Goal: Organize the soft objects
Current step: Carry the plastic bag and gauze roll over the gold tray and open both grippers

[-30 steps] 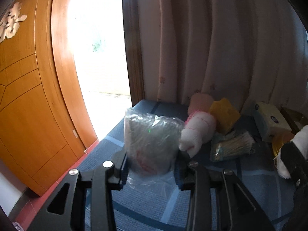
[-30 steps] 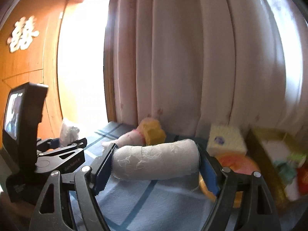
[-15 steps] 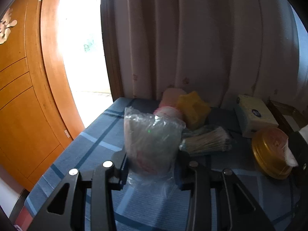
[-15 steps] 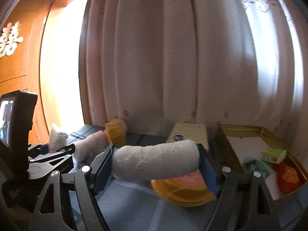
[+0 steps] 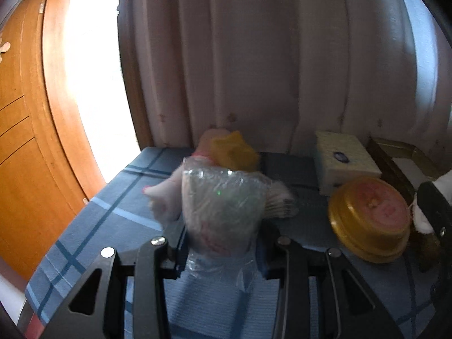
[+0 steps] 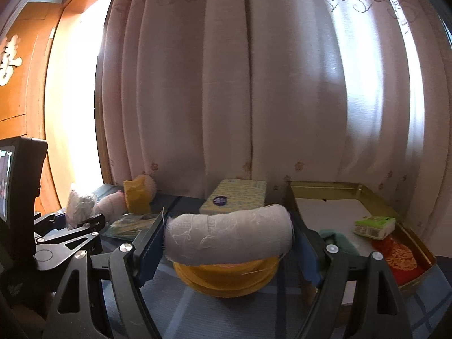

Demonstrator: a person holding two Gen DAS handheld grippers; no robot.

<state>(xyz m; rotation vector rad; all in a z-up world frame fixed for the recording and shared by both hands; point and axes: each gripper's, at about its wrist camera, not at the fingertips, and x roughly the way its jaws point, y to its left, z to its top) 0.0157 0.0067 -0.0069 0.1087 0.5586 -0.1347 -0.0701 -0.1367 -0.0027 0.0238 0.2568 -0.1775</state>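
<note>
Pink pleated curtain (image 6: 254,99) closes off the back; a wooden door (image 5: 25,141) stands at the left beside a bright opening. Blue checked tabletop (image 5: 113,212) below.

Gold tray (image 6: 319,189) at far right already holds a green tissue pack (image 6: 374,226), a red embroidered cloth (image 6: 399,260) and a teal cloth (image 6: 337,240). It reads as the collection point.

Loose on the table: tissue box (image 6: 234,197), round yellow tin (image 5: 370,220), pink-and-white plush toy (image 5: 166,197) touching a yellow sponge (image 5: 234,152).

Your right gripper (image 6: 228,240) clamps a rolled white gauze bandage (image 6: 228,237) end to end, jaws wide; the roll hangs over the tin, short of the tray. Your left gripper (image 5: 223,243) pinches a clear plastic bag (image 5: 223,206) of soft material, jaws narrow, over mid-table.

Step in hand, as judged: carrying both items toward the tray. Next: take the bandage past the tin, over the tray's near rim, onto bare white floor, then release. Bring the bag after.
</note>
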